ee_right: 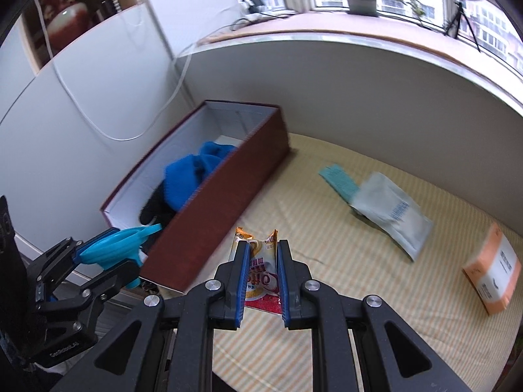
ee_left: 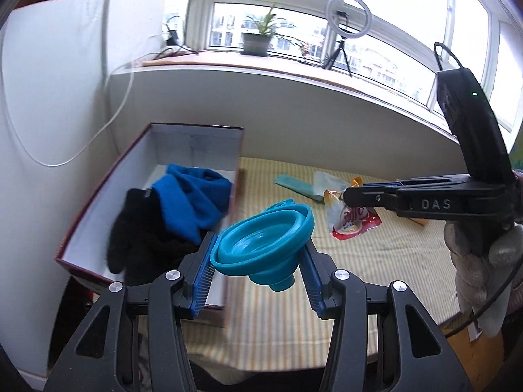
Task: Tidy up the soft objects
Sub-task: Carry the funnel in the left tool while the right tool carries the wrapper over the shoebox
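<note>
Left gripper (ee_left: 261,254) clamped on a teal collapsible funnel (ee_left: 261,245), held in the air just beside the near corner of the box (ee_right: 209,228). Right gripper (ee_right: 261,261) pinched narrow on a red-orange snack packet (ee_right: 261,277), lifted over the striped mat (ee_right: 359,294), right of the box. Box is maroon outside, white inside; in it a blue fleece cloth (ee_left: 193,196) lying partly over a black glove (ee_left: 137,228). Right of the box on the mat: teal flat packet (ee_right: 340,183), white pouch (ee_right: 389,212) overlapping it, orange-white carton (ee_right: 493,271) farthest out. A gloved hand (ee_left: 480,261) holds the right gripper.
</note>
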### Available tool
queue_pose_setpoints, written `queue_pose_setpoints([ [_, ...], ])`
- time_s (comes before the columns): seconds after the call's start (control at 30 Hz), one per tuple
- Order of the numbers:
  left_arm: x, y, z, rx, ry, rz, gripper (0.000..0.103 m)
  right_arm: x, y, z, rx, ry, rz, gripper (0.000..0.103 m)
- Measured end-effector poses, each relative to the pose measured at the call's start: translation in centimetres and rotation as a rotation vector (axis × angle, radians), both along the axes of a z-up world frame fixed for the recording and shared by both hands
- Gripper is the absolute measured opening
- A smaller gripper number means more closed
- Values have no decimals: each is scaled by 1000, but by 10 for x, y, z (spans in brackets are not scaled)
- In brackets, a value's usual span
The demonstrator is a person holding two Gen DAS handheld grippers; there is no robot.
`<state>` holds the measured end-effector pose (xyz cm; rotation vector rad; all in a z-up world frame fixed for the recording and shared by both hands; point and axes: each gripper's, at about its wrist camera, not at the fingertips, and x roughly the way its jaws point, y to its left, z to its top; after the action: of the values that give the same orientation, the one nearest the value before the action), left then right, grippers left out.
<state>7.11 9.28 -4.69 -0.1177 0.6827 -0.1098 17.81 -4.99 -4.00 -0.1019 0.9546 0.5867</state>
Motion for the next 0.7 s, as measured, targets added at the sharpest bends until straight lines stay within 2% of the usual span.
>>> queue_pose_setpoints([
  [0.37, 6, 64, 11, 26, -16, 115, 47, -5, 64, 16, 21, -32, 71, 15],
  [0.7, 32, 99, -6, 23, 46, 171, 47, 19, 121, 12, 44, -14, 107, 15],
])
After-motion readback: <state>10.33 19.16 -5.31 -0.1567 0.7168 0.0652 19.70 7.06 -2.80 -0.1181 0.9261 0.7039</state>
